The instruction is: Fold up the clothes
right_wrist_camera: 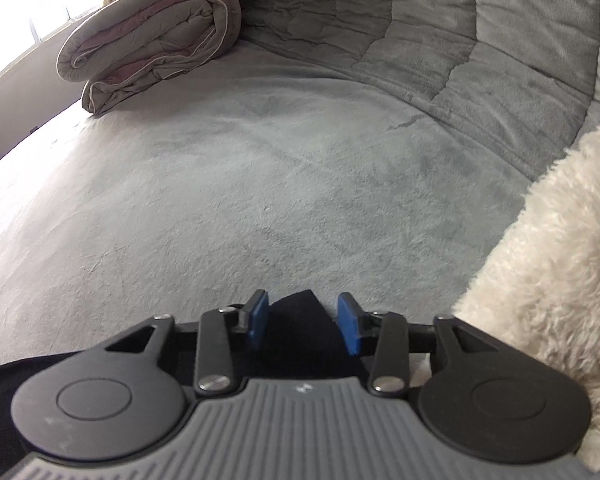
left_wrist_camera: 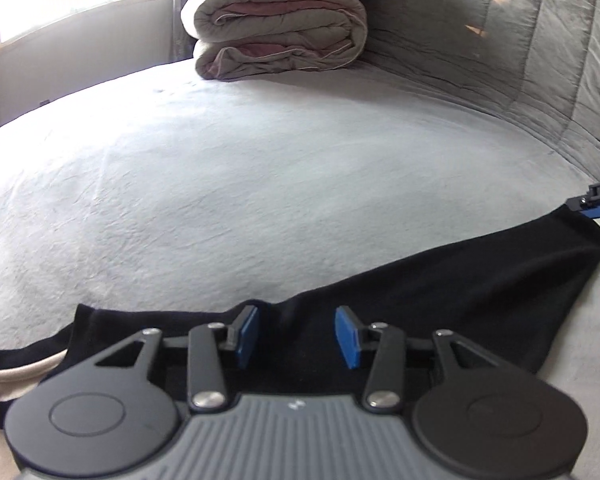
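Note:
A black garment (left_wrist_camera: 440, 300) lies flat along the near edge of a grey bed (left_wrist_camera: 260, 184), with a beige lining showing at its left end. My left gripper (left_wrist_camera: 296, 336) hovers open over the garment's top edge, blue pads apart with black cloth between and below them. In the left wrist view the right gripper (left_wrist_camera: 596, 202) shows at the garment's far right corner. In the right wrist view my right gripper (right_wrist_camera: 304, 326) is open, and a pointed corner of the black garment (right_wrist_camera: 300, 320) sits between its pads without being pinched.
A folded beige and pink quilt (left_wrist_camera: 276, 32) lies at the back of the bed (right_wrist_camera: 260, 184), near a bright window. A padded grey headboard (right_wrist_camera: 480, 40) curves along the back right. A fluffy white blanket (right_wrist_camera: 552, 280) lies close at the right.

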A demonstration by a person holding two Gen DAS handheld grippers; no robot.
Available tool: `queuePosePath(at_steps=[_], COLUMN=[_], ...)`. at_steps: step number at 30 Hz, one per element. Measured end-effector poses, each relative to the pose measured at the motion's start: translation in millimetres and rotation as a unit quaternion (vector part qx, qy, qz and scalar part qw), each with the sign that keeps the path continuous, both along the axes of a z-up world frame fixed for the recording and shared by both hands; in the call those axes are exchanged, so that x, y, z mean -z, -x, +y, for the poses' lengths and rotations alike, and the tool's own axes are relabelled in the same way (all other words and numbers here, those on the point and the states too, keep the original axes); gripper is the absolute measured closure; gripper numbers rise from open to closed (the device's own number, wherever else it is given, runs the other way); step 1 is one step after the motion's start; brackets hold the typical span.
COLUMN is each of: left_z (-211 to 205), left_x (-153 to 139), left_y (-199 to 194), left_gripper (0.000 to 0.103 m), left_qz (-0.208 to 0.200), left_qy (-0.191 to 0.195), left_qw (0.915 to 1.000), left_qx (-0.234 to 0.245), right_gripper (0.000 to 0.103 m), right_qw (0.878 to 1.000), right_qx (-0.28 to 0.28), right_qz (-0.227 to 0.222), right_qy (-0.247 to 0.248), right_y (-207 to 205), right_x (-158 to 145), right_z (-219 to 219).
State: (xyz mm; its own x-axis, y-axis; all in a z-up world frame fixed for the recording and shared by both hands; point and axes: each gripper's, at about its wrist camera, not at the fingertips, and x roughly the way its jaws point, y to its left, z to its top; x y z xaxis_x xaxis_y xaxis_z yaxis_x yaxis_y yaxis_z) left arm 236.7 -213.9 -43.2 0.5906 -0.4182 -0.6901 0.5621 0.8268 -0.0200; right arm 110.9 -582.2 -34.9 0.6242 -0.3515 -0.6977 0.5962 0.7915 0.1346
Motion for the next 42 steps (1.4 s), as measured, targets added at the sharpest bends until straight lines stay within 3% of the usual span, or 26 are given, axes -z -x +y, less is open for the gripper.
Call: queuePosePath(at_steps=[1,3,8,14,16,18,19,20,24,28,34,38,42], left_z=[4.3,11.1,10.3,3.3,2.2,1.2,0.6,0.2,-3.7,-20.7,-48.3,-68.7,-89.6], left_x=[2.5,7.2,11.2,18.0,17.5,15.4,13.7,11.2,0.3,-5.1,-0.1,12.2,17.8], left_y=[-4.5,-11.4,-9.1,-3.8,-2.6,-1.8,-0.7,2.5,21.0,47.6,82.0,94.6,102.7], left_gripper=[0.059,0.059,0.059,0.052,0.052,0.052,0.052,0.052,0.052,0.052,0.052,0.052,0.056], left_qz=[0.001,0.003,-0.010,-0.032,-0.035,-0.036,-0.036,-0.036,-0.038,-0.037,-0.029,-0.017,-0.036], left_qy=[-0.003,-0.006,-0.002,-0.003,-0.004,-0.005,-0.004,0.001,0.032,0.048,0.062,0.045,0.020], left_qw=[1.0000,0.9997,0.9995,0.9989,0.9987,0.9986,0.9987,0.9988,0.9987,0.9968,0.9860,0.9803,0.9801], left_qx=[-0.008,-0.022,-0.029,-0.033,-0.036,-0.038,-0.037,-0.033,-0.006,0.051,0.152,0.192,0.194], right_gripper=[0.089,0.095,0.096,0.095,0.093,0.080,0.069,0.065,0.065,0.065,0.065,0.065,0.065], right_qw=[1.000,1.000,0.997,0.997,0.996,0.996,0.996,0.996,0.997,1.000,0.999,0.998,0.997], right_qx=[0.001,0.003,0.009,0.012,0.015,0.022,0.025,0.023,0.018,0.024,0.034,0.041,0.054], right_qz=[-0.001,-0.004,-0.011,0.020,0.018,0.016,0.014,0.011,0.007,-0.010,-0.028,-0.019,-0.028], right_qy=[0.010,0.029,0.077,0.079,0.086,0.085,0.083,0.081,0.069,0.013,-0.030,-0.047,-0.039], right_y=[-0.3,-0.9,-2.3,-14.6,-13.9,-11.9,-10.1,-6.2,10.7,31.1,47.7,46.9,43.3], right_x=[-0.1,-0.3,-0.9,22.3,24.5,18.5,14.7,10.3,-4.7,-7.6,-2.1,8.6,17.2], right_z=[1.3,3.8,10.2,2.6,4.7,5.5,6.2,9.0,21.6,28.5,38.5,40.9,41.6])
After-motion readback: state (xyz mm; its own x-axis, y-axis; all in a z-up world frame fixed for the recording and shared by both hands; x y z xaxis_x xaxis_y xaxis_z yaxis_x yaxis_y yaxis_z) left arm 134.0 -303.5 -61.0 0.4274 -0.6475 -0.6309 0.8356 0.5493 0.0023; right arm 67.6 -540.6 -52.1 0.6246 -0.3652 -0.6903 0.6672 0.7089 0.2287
